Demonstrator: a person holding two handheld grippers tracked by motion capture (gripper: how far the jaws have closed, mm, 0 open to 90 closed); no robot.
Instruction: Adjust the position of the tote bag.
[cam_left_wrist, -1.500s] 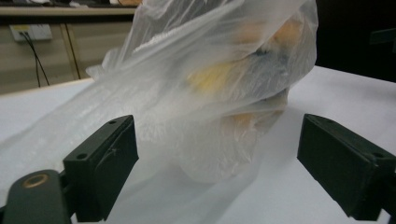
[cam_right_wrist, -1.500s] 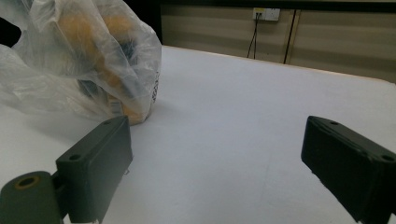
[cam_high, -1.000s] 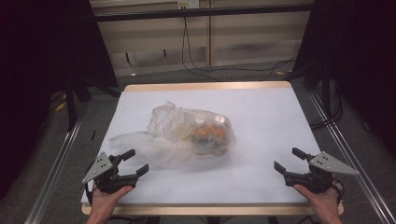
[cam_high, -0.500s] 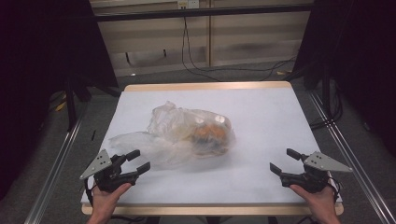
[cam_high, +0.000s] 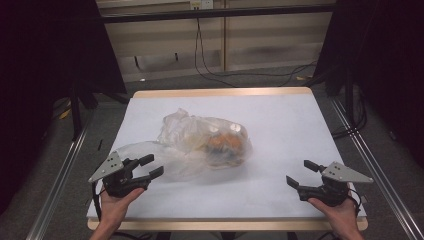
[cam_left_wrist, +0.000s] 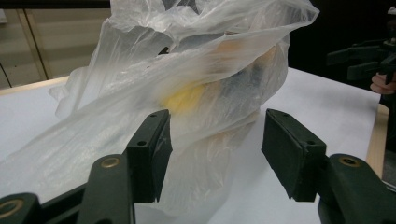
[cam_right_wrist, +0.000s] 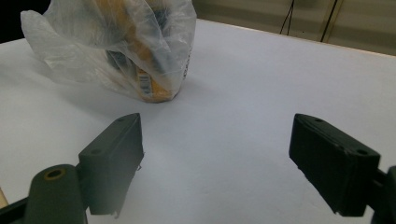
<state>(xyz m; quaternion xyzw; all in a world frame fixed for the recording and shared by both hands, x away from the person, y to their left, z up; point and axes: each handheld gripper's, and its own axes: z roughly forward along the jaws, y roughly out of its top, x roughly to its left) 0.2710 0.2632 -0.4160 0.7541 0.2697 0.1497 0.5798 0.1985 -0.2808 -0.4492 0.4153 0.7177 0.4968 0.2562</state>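
A clear plastic bag (cam_high: 205, 142) lies near the middle of the white table (cam_high: 280, 120) in the high view, with orange and dark items showing through it; what they are cannot be read. A flat, loose part of the bag spreads toward the lower left of the frame.

The left gripper (cam_high: 149, 166) sits at the lower left of the high view, held by a hand (cam_high: 116, 206) that comes in from the bottom edge. Its jaws have just been closing but stand apart. In the left gripper view the loose plastic of the bag (cam_left_wrist: 187, 93) lies between and just past them, touching the inner face of the left-hand jaw, while the other jaw stands clear of it; the pads do not pinch it.

The right gripper (cam_high: 301, 173) sits at the lower right of the high view, well apart from the bag. Its jaws are wide apart over bare table, and in the right gripper view the bag (cam_right_wrist: 121, 46) is in the upper left of the frame.
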